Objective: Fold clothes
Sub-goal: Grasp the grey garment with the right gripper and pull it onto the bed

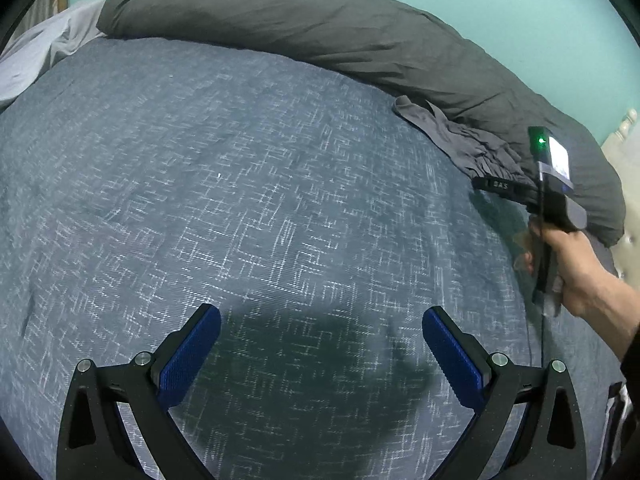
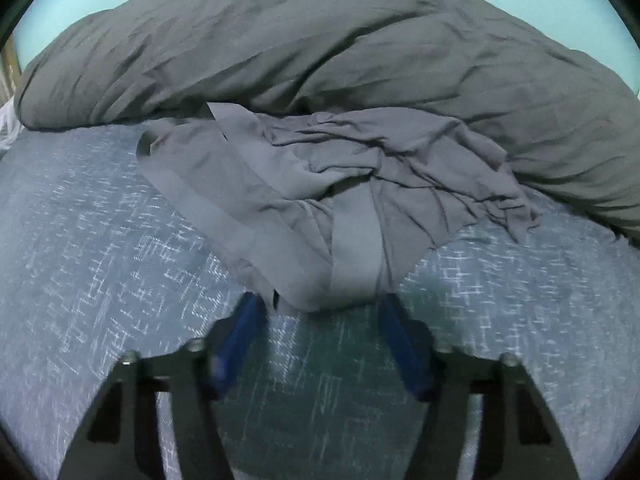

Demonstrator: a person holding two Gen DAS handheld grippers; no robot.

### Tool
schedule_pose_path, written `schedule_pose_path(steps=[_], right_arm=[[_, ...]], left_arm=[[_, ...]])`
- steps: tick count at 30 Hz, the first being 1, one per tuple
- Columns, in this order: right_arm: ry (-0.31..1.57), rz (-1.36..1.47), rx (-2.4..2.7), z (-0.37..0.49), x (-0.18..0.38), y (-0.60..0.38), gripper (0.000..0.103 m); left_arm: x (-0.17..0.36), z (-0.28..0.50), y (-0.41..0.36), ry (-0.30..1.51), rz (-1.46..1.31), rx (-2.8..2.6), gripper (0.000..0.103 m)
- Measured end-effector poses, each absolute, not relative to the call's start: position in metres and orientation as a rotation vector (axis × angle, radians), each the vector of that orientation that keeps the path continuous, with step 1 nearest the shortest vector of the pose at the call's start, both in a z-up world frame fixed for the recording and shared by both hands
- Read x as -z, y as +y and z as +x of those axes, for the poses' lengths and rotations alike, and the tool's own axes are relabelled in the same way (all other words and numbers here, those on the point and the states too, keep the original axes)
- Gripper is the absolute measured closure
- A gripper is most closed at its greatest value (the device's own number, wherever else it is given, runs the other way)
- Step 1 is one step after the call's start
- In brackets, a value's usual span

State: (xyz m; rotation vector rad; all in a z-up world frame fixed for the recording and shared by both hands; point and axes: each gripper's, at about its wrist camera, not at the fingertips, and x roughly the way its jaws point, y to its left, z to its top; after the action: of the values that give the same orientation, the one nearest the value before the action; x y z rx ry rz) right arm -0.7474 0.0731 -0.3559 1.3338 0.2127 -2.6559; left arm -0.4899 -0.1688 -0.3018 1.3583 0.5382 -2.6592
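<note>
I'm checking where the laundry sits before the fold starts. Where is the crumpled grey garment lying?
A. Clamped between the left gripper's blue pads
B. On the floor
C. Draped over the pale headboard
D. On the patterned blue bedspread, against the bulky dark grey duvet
D: the crumpled grey garment lies on the patterned blue bedspread, its far edge against the bulky dark grey duvet.

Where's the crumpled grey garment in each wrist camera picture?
Left wrist view: grey garment small at right, beside the right hand-held gripper.
Right wrist view: grey garment fills the centre, just beyond the fingertips.
Shared landmark: dark grey duvet bunched behind it.
</note>
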Motion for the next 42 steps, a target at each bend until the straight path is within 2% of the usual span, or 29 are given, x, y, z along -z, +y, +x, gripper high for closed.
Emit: schedule_pose_path(steps=[3,8,16,28,42], right_arm=[[0.257,1.300,2.643,-0.746,0.350,0.071,0.084],[0.238,1.207,2.673,-0.725,0.323,0.079,0.093],[0.181,1.057,2.609,-0.650,0.274,0.091,0.095],[0.031,0.954,2.474,-0.465,0.228,0.092,0.096],[-0.007,0.938,2.370,-0.273,0.238,0.087,0.096]], left_arm=[[0.302,-0.487,-0.167,0.524,1.357,2.675,0.000],[0.302,-0.477,-0.167,0.550,1.353,2.674,0.000],[0.281,-0.435,-0.159,0.544,1.318,2.708,0.000],[0.255,-0.324,-0.151,0.576,1.255,2.766,0.000],[0.253,-0.197,-0.145,0.660,1.205,2.812,0.000]])
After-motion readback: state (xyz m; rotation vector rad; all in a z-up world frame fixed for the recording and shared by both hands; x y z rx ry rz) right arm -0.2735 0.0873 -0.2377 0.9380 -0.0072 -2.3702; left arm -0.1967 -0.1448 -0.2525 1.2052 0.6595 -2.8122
